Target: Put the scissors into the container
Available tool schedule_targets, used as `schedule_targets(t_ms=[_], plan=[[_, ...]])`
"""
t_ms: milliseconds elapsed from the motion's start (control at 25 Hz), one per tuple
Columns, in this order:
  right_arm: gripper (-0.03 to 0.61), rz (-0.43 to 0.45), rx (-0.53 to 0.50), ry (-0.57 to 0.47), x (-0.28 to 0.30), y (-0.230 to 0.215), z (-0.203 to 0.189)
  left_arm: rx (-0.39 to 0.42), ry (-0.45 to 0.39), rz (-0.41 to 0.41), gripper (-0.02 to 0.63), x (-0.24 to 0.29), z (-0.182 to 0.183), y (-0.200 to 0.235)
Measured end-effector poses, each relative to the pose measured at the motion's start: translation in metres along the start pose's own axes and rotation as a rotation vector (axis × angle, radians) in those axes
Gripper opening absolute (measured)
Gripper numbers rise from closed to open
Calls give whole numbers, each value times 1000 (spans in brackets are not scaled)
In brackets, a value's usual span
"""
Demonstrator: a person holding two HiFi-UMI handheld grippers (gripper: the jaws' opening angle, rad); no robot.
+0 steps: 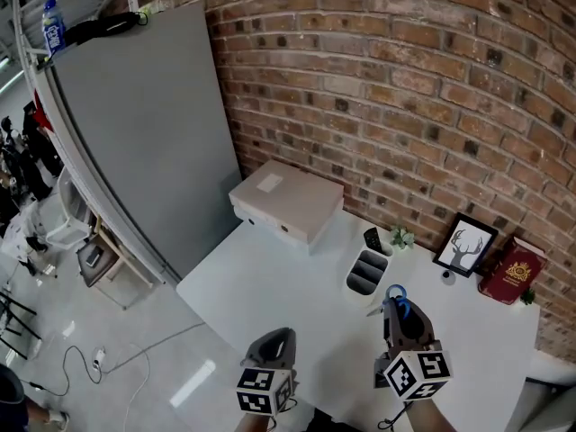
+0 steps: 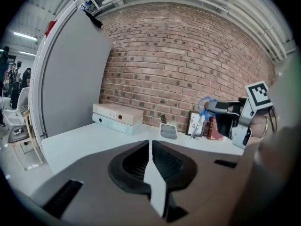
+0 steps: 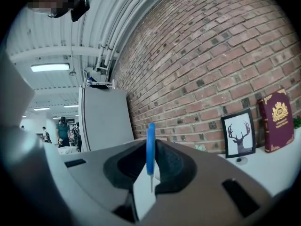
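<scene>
Scissors [image 3: 150, 147] with blue handles are gripped between the jaws of the right gripper [image 1: 400, 320], above the white table [image 1: 270, 277], just right of and nearer than the grey divided container [image 1: 366, 272]. Further left, the left gripper [image 2: 150, 160] has its jaws together, with nothing between them.

Plastic-handled scissors [image 1: 396, 294], rough brick wall [image 1: 405, 88]
</scene>
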State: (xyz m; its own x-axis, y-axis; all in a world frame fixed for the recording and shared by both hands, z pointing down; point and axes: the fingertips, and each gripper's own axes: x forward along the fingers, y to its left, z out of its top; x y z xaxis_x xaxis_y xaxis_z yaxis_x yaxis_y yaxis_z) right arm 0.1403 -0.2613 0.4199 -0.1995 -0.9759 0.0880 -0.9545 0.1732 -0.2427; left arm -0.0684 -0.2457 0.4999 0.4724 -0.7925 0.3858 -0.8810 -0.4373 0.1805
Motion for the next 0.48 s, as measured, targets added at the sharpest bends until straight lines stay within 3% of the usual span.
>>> schedule_targets(t_ms=[480], plan=[[49,5,-43,-38,53,-15,1,-13,18,12,25,19,3,7]])
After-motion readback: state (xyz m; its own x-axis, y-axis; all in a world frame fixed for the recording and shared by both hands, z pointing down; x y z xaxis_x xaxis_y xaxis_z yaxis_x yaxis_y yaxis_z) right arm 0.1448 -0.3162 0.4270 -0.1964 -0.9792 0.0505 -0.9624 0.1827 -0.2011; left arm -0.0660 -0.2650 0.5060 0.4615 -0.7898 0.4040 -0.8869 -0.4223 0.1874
